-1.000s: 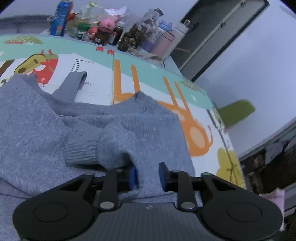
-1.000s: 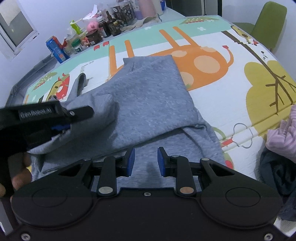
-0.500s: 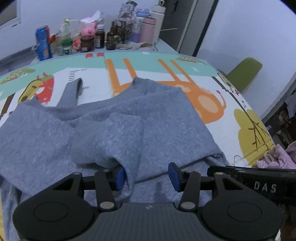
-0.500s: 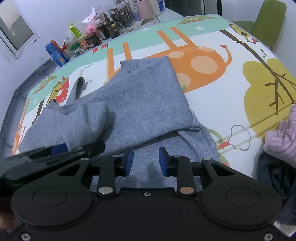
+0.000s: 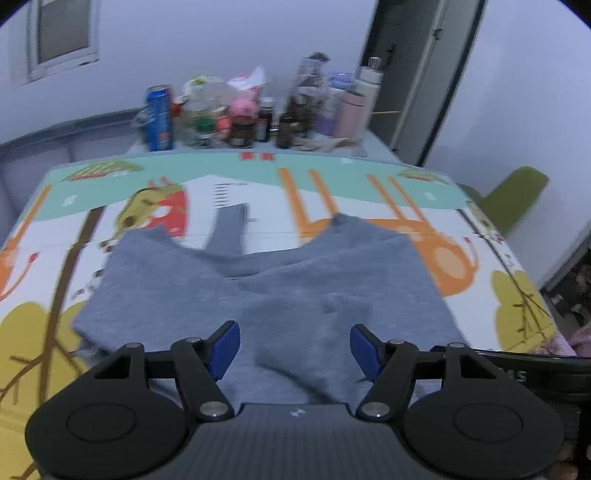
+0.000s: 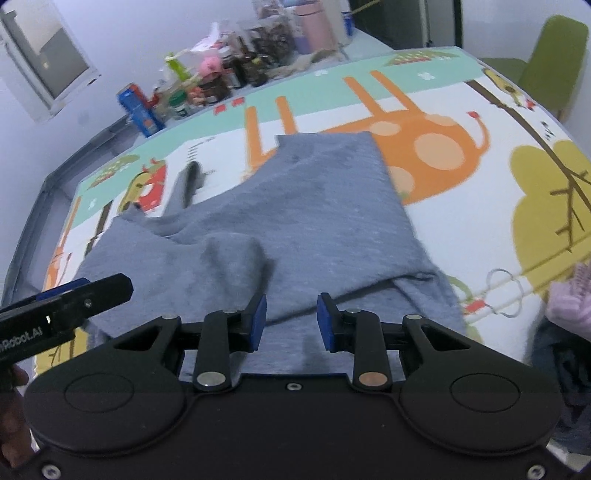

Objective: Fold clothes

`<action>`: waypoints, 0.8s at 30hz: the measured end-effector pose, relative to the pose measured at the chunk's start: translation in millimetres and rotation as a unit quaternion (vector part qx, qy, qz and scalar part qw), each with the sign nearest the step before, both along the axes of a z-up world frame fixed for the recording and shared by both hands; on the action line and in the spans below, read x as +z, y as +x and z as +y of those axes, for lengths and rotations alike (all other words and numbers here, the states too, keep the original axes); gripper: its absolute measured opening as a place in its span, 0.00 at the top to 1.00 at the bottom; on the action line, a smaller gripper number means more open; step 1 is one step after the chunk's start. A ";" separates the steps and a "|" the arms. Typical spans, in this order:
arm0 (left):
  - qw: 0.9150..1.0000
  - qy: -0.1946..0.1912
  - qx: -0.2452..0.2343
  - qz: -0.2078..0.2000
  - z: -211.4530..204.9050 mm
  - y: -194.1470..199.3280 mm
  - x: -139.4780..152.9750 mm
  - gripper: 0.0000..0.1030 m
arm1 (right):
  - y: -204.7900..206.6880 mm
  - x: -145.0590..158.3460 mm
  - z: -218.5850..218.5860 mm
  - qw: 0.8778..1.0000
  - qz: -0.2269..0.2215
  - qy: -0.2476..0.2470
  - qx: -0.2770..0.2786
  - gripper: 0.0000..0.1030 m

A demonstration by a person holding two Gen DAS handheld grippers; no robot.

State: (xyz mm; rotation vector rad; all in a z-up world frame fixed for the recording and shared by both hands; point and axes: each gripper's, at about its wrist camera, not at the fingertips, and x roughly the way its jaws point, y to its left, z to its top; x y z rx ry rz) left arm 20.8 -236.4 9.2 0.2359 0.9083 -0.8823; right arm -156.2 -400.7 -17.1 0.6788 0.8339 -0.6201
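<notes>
Left wrist view: left gripper [image 5: 294,345] now wider, sleeve [image 5: 306,321] released.

left wrist: close above grey sweater [image 5: 280,295], facing 12 o'clock, pitched down | right wrist: same, facing 11 o'clock | shared: sweater, play mat [image 6: 461,206], bottle cluster [image 5: 251,114]

Heathered grey sweatshirt [image 5: 280,295] on cartoon-animal mat [image 5: 369,192] in orange, yellow, teal

Pale walls [image 5: 221,55], window [image 5: 62,33], perhaps a door [image 5: 402,74]
</notes>
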 end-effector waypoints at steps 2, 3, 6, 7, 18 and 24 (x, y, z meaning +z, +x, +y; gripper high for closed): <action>1.000 0.001 0.009 0.006 10.2 11.8 -2.5 0.34 | 11.1 2.9 10.0 1.000 -0.003 -0.004 0.012 0.70; 1.000 0.002 0.015 0.008 15.7 17.9 -4.3 0.34 | 16.7 4.4 15.0 1.000 -0.004 -0.006 0.017 0.69; 0.999 0.005 0.034 0.019 32.0 38.4 -13.2 0.34 | 37.0 8.7 32.2 0.999 -0.008 -0.015 0.046 0.67; 0.999 0.005 0.042 0.026 37.5 45.9 -17.1 0.34 | 44.7 8.8 37.5 0.998 -0.007 -0.020 0.057 0.67; 0.991 -0.036 0.068 0.106 60.4 105.0 -45.6 0.37 | 124.9 -22.5 80.9 0.989 0.046 -0.038 0.135 0.66; 0.985 -0.012 0.081 0.153 54.3 122.8 -64.8 0.36 | 142.4 -41.4 89.1 0.983 0.069 -0.050 0.162 0.61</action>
